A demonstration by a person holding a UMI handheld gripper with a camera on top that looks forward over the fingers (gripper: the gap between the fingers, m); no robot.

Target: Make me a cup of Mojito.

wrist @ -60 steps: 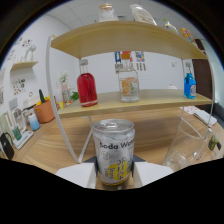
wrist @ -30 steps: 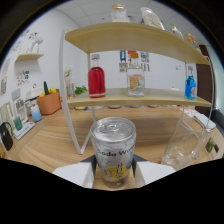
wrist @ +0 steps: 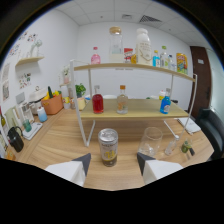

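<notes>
White walls and a two-tier wire-framed shelf (wrist: 135,114) form the background, and a wooden table (wrist: 65,140) carries the items. The soda water can (wrist: 108,146) is stood upright on the table, just ahead of the hand-held gripper (wrist: 113,161), whose fingers are spread wide with a gap at either side of the can; nothing is gripped. An empty clear glass (wrist: 150,142) is placed just beside the can. Near the glass, small items are seen that may be lime pieces, but they cannot be identified with certainty. On the lower shelf board, a bottle of red liquid (wrist: 98,100), a clear bottle (wrist: 122,99) and a blue bottle (wrist: 165,104) are stored. Judged from the dry glass, no ingredient has been poured; the can appears unopened, though its tab cannot be confirmed. Almost the entire task is assessed as outstanding: mint, lime, spirit and soda remain to be added.
</notes>
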